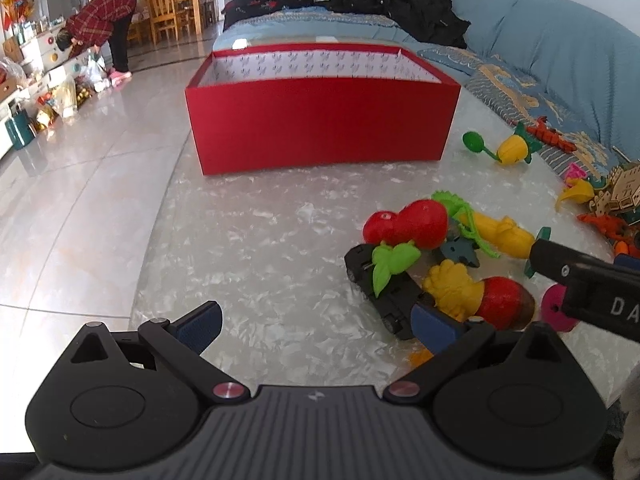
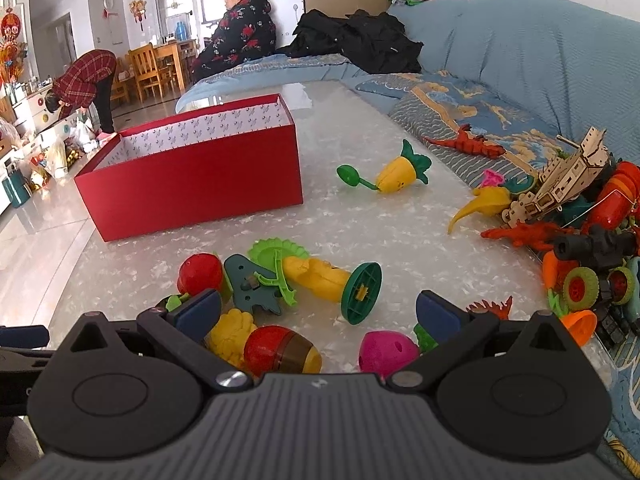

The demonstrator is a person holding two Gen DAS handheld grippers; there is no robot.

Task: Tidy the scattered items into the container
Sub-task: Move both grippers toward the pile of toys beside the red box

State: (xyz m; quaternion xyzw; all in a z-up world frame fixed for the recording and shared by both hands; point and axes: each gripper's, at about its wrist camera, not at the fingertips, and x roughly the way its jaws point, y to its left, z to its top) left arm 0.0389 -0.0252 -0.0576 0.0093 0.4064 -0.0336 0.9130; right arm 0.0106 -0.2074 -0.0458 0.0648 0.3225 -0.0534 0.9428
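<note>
An open red box (image 1: 320, 120) (image 2: 192, 188) stands on the pale marble table (image 1: 272, 248), nothing visible inside. My left gripper (image 1: 320, 320) is open low over bare table, left of a toy cluster: red cherry toy (image 1: 412, 222), black toy car (image 1: 384, 292), yellow-and-red toy (image 1: 480, 294). My right gripper (image 2: 318, 312) is open, hovering just above the same cluster: yellow-and-red toy (image 2: 276, 346), pink ball (image 2: 386, 350), yellow corn toy with green wheel (image 2: 324, 276). A yellow pineapple toy (image 2: 400, 176) (image 1: 512, 150) lies apart near the box.
A heap of toys (image 2: 580, 220), with a wooden ship model and monster truck, sits at the table's right edge against a blue sofa (image 2: 540, 60). An orange lizard (image 2: 464, 144) lies on the cushion. One person (image 2: 80, 84) bends over at far left; another (image 2: 240, 36) sits behind.
</note>
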